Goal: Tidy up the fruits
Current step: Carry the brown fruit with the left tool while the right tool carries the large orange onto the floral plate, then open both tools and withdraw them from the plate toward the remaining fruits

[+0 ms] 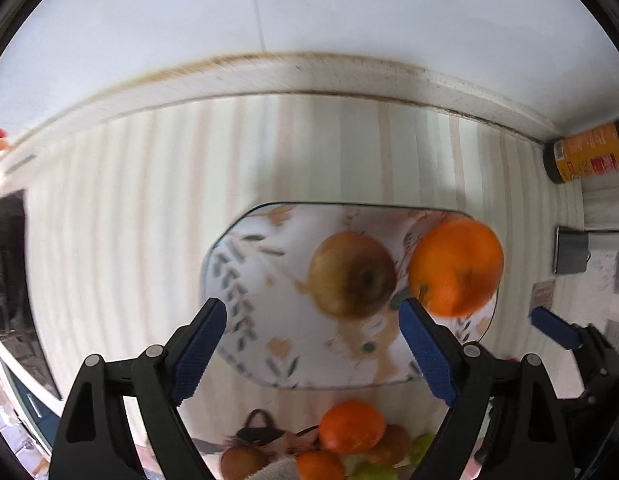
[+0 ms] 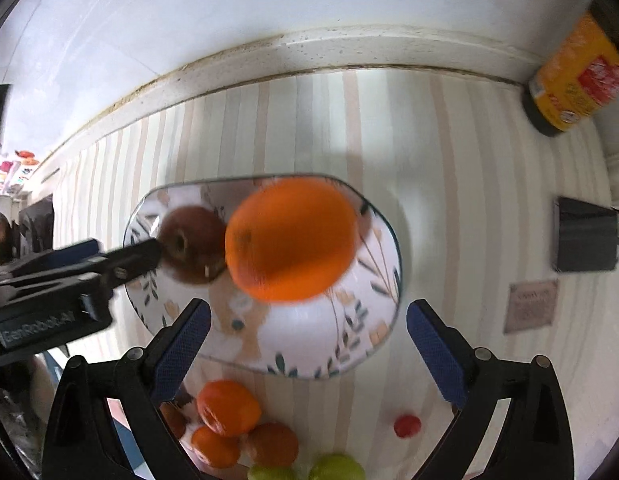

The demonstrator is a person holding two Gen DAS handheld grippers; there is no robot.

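Porcelain, the leaf-patterned oval plate [image 2: 373, 332] held a blurred big orange [image 2: 289, 236] touching a brownish apple [image 2: 193, 244]. I judged the orange might roll off its right rim. My right gripper [image 2: 309, 340] and left gripper [image 1: 309, 344] gaped empty.

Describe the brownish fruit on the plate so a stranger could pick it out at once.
Start at the striped tablecloth and find the leaf-patterned plate in its middle. Two fruits sit on it side by side: the apple is the one on the left, next to a large orange. It is smaller, dull reddish-brown rather than bright orange, with a dark dimple facing the camera.
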